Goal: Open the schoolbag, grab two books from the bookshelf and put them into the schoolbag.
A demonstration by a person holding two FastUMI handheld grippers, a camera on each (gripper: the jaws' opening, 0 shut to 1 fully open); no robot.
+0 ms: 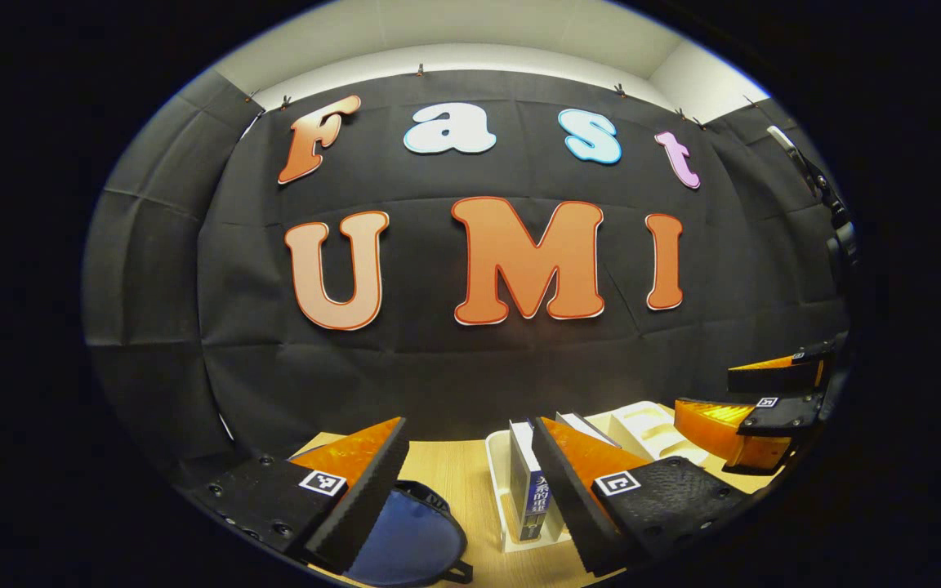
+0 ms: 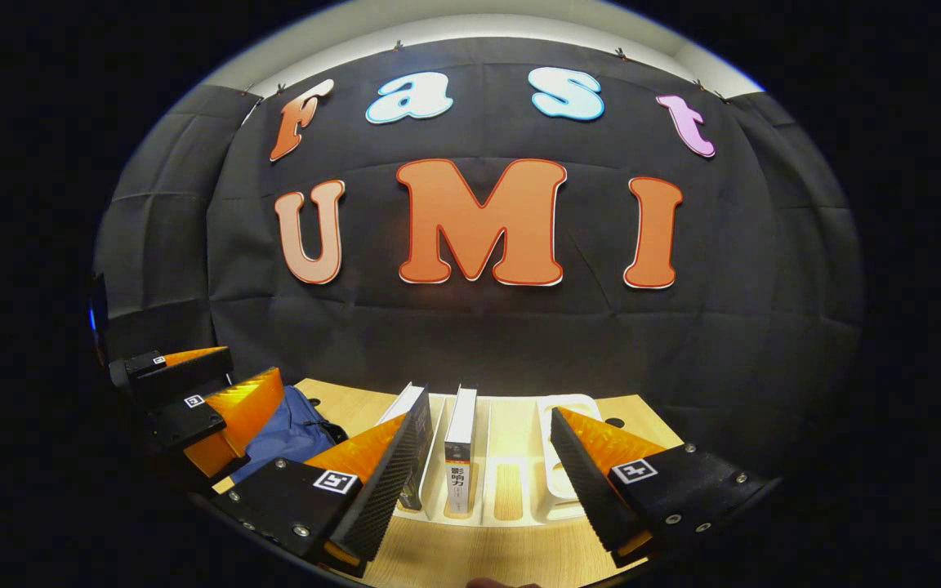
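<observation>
Holding both grippers above the pale wooden table (image 2: 511,563), I have my left gripper (image 1: 470,498) with its jaws spread wide and nothing between them, and my right gripper (image 2: 479,490) just as wide and empty. In the left gripper view the schoolbag (image 1: 409,535) lies low on the table between my fingers: blue fabric, rounded, edged with dark binding and a black strap at its lower corner; I cannot tell whether its zip is undone. In the right gripper view the same bag shows as rumpled blue cloth at the left, just behind my left gripper. The white bookshelf (image 2: 573,425) sits on the table to the right of the bag, a slotted rack with upright dividers. Two books stand in it on edge, side by side in neighbouring slots: the left book (image 2: 420,445) has a dark cover and leans slightly, partly hidden by my finger, and the right book (image 2: 460,449) stands upright with a white upper spine and a dark lower part bearing print. The slots to their right hold nothing.
</observation>
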